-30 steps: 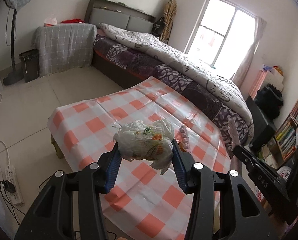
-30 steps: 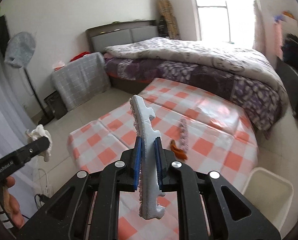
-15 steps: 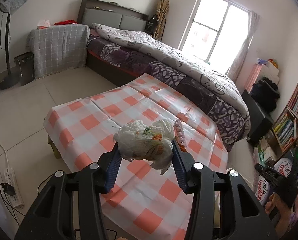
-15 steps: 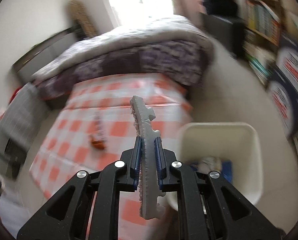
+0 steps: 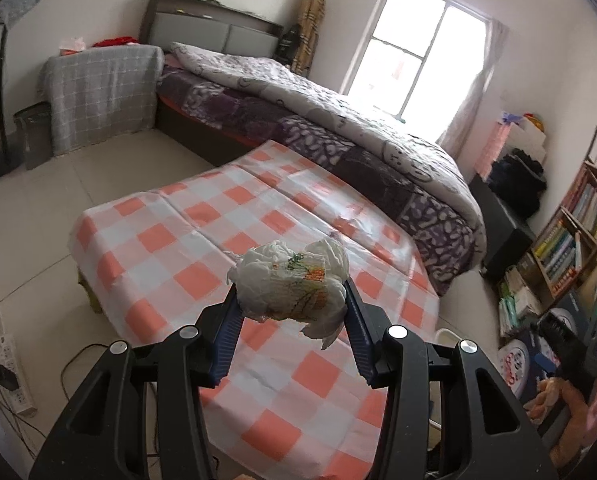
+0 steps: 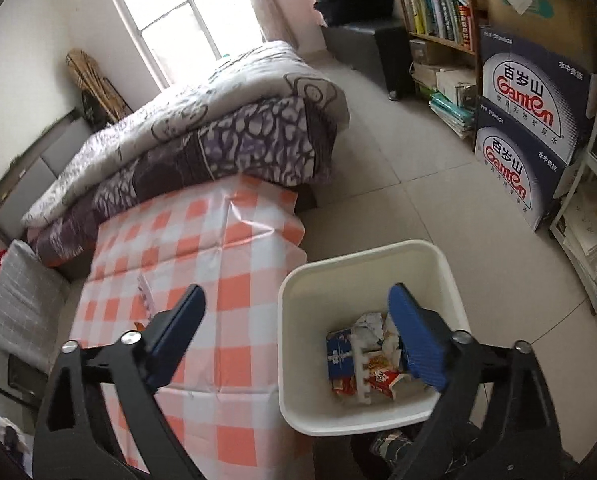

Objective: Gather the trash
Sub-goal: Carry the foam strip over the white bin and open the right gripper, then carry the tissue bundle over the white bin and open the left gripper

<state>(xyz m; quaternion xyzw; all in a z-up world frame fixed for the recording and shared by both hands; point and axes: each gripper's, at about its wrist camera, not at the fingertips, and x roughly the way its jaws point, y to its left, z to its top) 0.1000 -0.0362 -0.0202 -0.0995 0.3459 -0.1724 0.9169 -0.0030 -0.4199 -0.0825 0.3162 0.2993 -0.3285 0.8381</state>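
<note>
My left gripper (image 5: 291,289) is shut on a crumpled white wad (image 5: 290,276) with green and orange print, held above the checked table (image 5: 202,240). My right gripper (image 6: 296,294) hangs over the white bin (image 6: 362,250); its jaws are opening and nothing is between them. A white toothed foam strip (image 6: 360,372) lies in the bin on top of wrappers and a blue carton (image 6: 338,354). Another pale strip (image 6: 144,294) and a small orange scrap (image 6: 138,325) lie on the table beside the right gripper's left finger.
The bin stands on the floor at the table's right end. A bed (image 5: 338,128) runs along the table's far side. Bookshelves (image 6: 434,12) and stacked water cartons (image 6: 530,120) line the right wall. A fan stand and a dark bin (image 5: 34,136) stand far left.
My right gripper swung from over the table to above the bin and opened; the white strip it held now lies in the bin. The left gripper still holds the wad, shifted slightly.
</note>
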